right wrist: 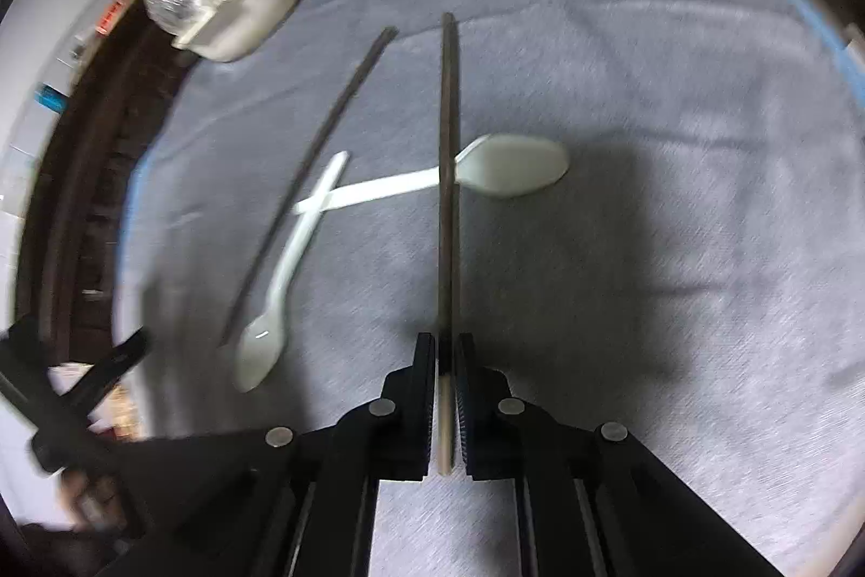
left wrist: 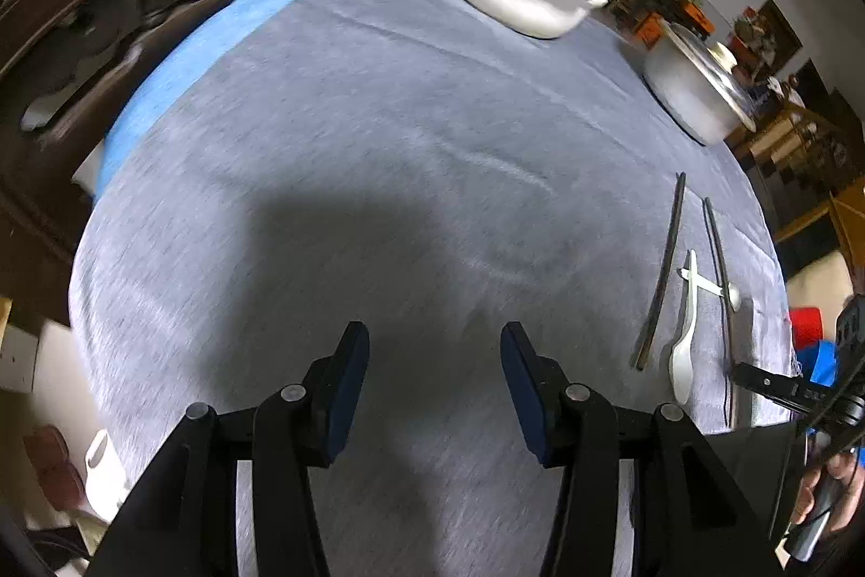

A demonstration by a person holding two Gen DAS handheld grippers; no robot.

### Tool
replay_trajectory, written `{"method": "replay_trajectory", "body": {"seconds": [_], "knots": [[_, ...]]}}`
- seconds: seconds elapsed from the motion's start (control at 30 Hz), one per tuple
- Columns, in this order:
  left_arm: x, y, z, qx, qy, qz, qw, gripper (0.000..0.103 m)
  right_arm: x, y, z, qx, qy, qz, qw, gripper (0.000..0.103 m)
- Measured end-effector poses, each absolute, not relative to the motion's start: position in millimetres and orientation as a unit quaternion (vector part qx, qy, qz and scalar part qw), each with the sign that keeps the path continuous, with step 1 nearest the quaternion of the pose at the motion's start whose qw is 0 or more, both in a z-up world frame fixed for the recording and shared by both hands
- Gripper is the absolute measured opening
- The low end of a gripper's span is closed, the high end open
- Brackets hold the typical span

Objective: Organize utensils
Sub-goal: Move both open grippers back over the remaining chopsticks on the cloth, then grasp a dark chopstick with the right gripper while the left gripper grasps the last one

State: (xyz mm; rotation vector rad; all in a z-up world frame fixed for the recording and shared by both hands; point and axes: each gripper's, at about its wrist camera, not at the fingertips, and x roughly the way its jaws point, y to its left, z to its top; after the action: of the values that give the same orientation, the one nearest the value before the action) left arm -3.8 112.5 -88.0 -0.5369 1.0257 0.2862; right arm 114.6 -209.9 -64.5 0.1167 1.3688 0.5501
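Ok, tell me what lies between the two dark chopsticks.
In the right wrist view, two crossed white spoons lie between the loose chopstick and the chopstick held by the right gripper.

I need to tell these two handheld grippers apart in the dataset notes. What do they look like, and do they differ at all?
Both look alike: matte black linkage arms with round silver-grey pivot pins. The left gripper has flat, dark navy finger pads. The right gripper has black pads with a ribbed inner face. No cables or markings show. The holder's hand looks bare; a blue sleeve is partly visible.
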Motion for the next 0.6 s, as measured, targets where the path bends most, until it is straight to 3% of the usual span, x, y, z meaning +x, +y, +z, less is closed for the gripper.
{"method": "replay_trajectory", "body": {"seconds": [0.27, 0.6], "knots": [[51, 111, -77, -0.202, 0.489, 0.118, 0.840, 0.051, 180, -204, -32, 0.051, 0.600, 0.242, 0.761, 0.017], [134, 87, -76, -0.118, 0.525, 0.068, 0.840, 0.051, 227, -121, -63, -0.067, 0.636, 0.244, 0.729, 0.016]]}}
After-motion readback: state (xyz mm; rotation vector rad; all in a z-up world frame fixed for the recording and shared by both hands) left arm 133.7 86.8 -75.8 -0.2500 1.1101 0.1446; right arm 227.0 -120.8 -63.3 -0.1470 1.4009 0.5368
